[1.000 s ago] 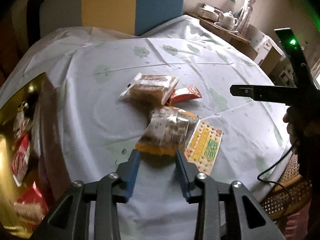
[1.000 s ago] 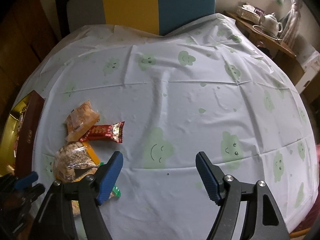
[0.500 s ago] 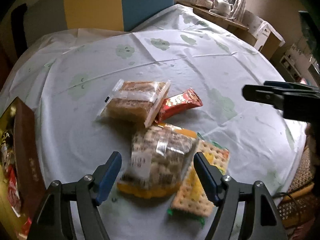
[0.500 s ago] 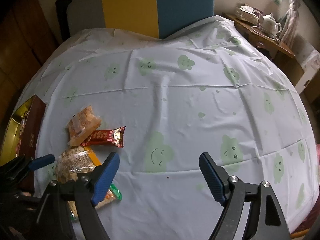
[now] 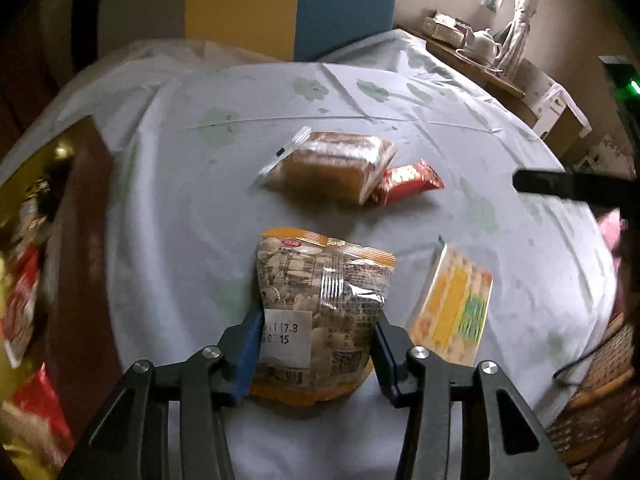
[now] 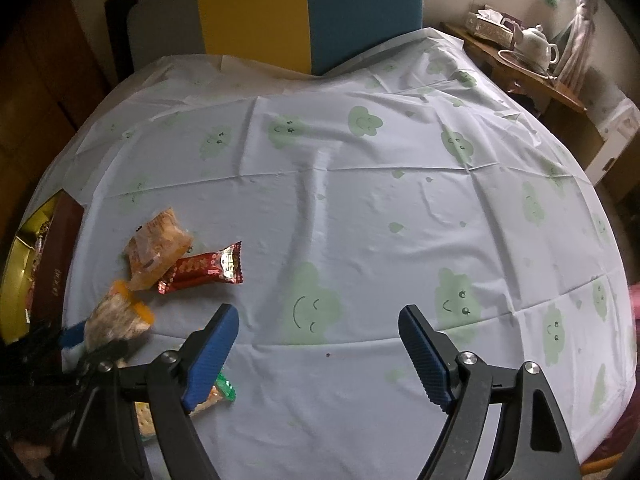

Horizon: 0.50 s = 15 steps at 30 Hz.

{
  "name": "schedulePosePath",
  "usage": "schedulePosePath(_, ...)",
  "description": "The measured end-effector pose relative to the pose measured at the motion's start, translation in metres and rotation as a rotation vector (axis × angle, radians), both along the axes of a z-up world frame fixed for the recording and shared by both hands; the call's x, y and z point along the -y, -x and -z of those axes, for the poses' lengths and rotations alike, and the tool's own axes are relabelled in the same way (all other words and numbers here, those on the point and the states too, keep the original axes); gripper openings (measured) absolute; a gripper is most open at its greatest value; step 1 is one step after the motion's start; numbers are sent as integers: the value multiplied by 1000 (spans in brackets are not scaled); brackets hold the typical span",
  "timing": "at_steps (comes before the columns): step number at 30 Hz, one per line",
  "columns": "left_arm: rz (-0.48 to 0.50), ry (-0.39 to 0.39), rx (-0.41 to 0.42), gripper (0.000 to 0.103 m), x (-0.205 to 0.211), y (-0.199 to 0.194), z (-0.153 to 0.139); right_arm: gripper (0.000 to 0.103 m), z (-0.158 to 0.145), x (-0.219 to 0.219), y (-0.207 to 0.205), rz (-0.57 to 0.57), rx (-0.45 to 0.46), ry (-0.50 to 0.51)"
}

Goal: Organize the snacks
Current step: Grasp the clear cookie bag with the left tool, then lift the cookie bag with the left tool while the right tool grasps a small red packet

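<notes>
My left gripper [image 5: 316, 328] is shut on a clear and orange snack bag [image 5: 320, 304] and holds it above the table; the bag also shows in the right wrist view [image 6: 118, 318]. A cake pack [image 5: 332, 166] and a red bar [image 5: 410, 182] lie together further out. A yellow cracker pack [image 5: 452, 306] lies to the right of the held bag. My right gripper [image 6: 318, 338] is open and empty over the bare tablecloth, right of the snacks. The cake pack [image 6: 158, 248] and the red bar [image 6: 204, 270] lie to its left.
A brown box [image 5: 76, 248] with a gold inside holds several snacks at the table's left edge; it also shows in the right wrist view [image 6: 56, 264]. A side table with a teapot [image 6: 538, 46] stands at the back right. A chair back [image 6: 308, 12] rises behind the table.
My left gripper has closed on the clear and orange snack bag and lifted it off the cracker pack. My right gripper has hardly moved and stays open.
</notes>
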<state>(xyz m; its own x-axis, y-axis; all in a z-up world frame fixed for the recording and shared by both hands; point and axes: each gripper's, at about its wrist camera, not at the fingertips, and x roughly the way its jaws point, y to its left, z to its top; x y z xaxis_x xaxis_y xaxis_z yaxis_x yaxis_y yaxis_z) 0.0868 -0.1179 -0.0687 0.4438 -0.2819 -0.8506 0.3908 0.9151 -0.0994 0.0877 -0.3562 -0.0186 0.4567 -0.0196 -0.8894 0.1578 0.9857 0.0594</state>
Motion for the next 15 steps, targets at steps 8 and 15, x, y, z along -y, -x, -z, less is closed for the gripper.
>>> schedulePosePath(8,11,-16,120,51,-8,20,7,83,9,-9,0,-46,-24,-3)
schedulePosePath(15,20,32,166,52,-11,27,10,74,9,-49,2,-250,-6,39)
